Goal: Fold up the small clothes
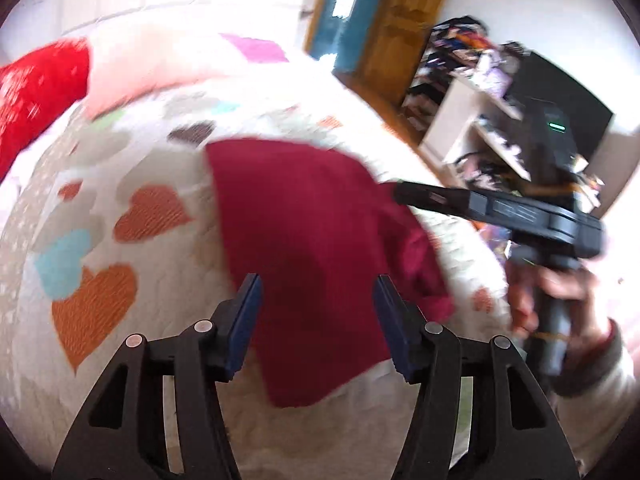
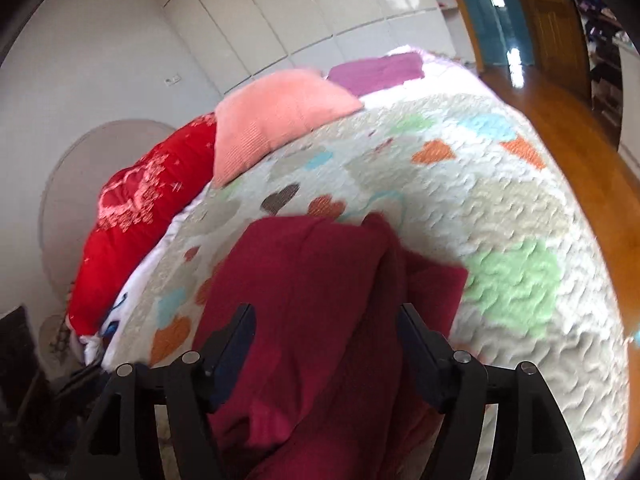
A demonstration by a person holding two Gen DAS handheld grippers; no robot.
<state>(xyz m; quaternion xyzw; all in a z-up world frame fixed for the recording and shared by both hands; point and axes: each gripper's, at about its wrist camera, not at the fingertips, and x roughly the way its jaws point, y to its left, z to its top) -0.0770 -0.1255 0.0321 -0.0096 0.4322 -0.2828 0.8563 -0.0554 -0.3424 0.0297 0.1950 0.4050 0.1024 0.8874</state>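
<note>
Left wrist view: the left gripper (image 1: 316, 304), jaws spread and empty, hovers over the dark red knitted garment (image 1: 304, 232) on the heart-patterned quilted bed (image 1: 120, 208). Right wrist view: the right gripper (image 2: 326, 334), jaws spread, straddles the bunched garment; closing here could pinch several layers, skewing the fold.

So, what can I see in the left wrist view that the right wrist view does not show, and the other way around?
Only the left wrist view shows the right gripper from outside, with the hand holding it, and the cluttered white shelves by the wall.

Only the right wrist view shows the white wardrobe doors behind the bed and a green heart patch on the quilt.

Both show the dark red garment lying on the heart quilt, the red pillow, the pink pillow and the wooden door. In each view, the camera's own jaws stand open.
</note>
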